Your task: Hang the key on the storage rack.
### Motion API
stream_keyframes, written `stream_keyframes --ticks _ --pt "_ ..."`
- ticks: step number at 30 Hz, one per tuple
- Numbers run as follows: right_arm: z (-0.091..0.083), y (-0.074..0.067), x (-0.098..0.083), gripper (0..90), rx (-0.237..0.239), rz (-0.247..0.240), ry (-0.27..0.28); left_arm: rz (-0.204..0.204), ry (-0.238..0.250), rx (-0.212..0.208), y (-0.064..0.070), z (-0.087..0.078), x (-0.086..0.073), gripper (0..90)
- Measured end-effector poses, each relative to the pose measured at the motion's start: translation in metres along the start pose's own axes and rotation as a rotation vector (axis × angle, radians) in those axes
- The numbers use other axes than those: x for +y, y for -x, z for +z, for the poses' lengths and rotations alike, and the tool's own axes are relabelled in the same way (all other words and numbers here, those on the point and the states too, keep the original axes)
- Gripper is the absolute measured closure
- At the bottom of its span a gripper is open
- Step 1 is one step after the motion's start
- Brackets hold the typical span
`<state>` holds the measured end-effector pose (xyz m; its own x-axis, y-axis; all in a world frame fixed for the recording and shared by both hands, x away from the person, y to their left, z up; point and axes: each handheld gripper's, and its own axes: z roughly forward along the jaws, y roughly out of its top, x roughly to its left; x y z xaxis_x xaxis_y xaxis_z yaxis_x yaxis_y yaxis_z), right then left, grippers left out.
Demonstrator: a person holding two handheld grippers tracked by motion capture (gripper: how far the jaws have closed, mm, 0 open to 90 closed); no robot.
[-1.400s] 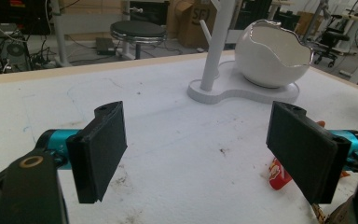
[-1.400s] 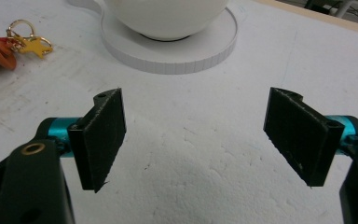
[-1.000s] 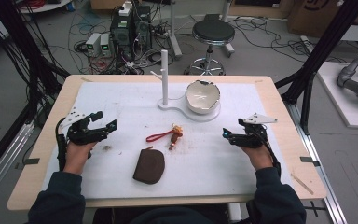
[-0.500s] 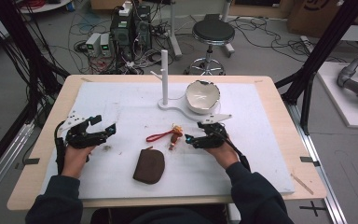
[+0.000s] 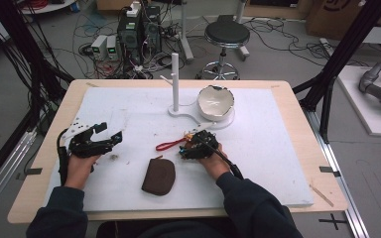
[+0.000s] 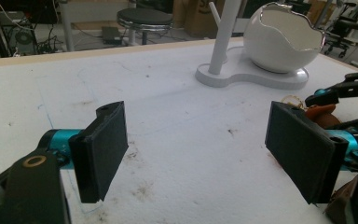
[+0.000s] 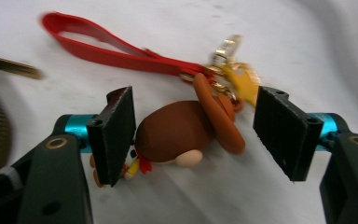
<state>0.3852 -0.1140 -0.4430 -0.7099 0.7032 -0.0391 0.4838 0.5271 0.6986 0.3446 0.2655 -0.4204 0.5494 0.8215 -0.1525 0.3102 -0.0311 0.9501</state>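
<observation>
Since the earlier frames the right gripper [image 5: 192, 147] has travelled inward from the right side of the table to the middle, while the left gripper [image 5: 103, 137] remains about where it was at the left. Between the right gripper's jaws, which stand spread, lies the brown figure charm [image 7: 177, 133] of a keychain: one pad is touching or just short of the charm's foot end, the other pad stands apart from its ringed head end, with nothing yet pinched. Its long axis runs roughly jaw to jaw, so a closing would, by my judgement, squeeze it end to end rather than across its waist. Beyond the fingertips, the gold clasp [image 7: 233, 70] joins the charm to a red strap [image 7: 116, 49] that trails away to one side. Just beside this gripper, toward the person, rests a brown pouch [image 5: 159, 175]. Farther ahead stands a white stand [image 5: 176, 82] with an egg-shaped bowl [image 5: 216, 103]. Left jaws are spread wide over bare table [image 6: 177, 140], holding nothing, well apart from the charm; the right hand is plainly the nearer.
</observation>
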Motion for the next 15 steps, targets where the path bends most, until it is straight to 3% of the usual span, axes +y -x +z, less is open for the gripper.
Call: stream_keyframes --ticks 1,6,10,12,13,14,15 --pt "-0.004 0.005 -0.001 33.7 -0.037 -0.003 -0.017 -0.001 0.0 0.002 -0.001 0.0 0.0 20.9" --pt "-0.01 0.017 -0.004 34.1 -0.068 0.034 -0.049 -0.007 0.006 0.011 -0.002 -0.002 0.0 21.0" --pt "-0.01 0.026 -0.007 43.5 -0.009 0.085 -0.062 -0.005 0.001 0.011 -0.003 -0.001 0.0 21.0" --pt "-0.009 0.024 -0.006 48.2 -0.001 0.055 -0.061 -0.004 0.002 0.009 -0.002 -0.001 -0.001 21.2" --pt "-0.008 0.023 -0.006 57.3 -0.004 0.037 -0.061 -0.004 0.002 0.009 -0.002 -0.001 -0.001 21.2" --pt "-0.009 0.023 -0.004 61.0 0.037 0.02 -0.07 -0.005 0.0 0.009 -0.002 -0.001 -0.001 21.2" --pt "-0.009 0.023 -0.004 61.0 0.037 0.02 -0.07 -0.005 0.001 0.011 -0.002 -0.001 -0.001 21.2"
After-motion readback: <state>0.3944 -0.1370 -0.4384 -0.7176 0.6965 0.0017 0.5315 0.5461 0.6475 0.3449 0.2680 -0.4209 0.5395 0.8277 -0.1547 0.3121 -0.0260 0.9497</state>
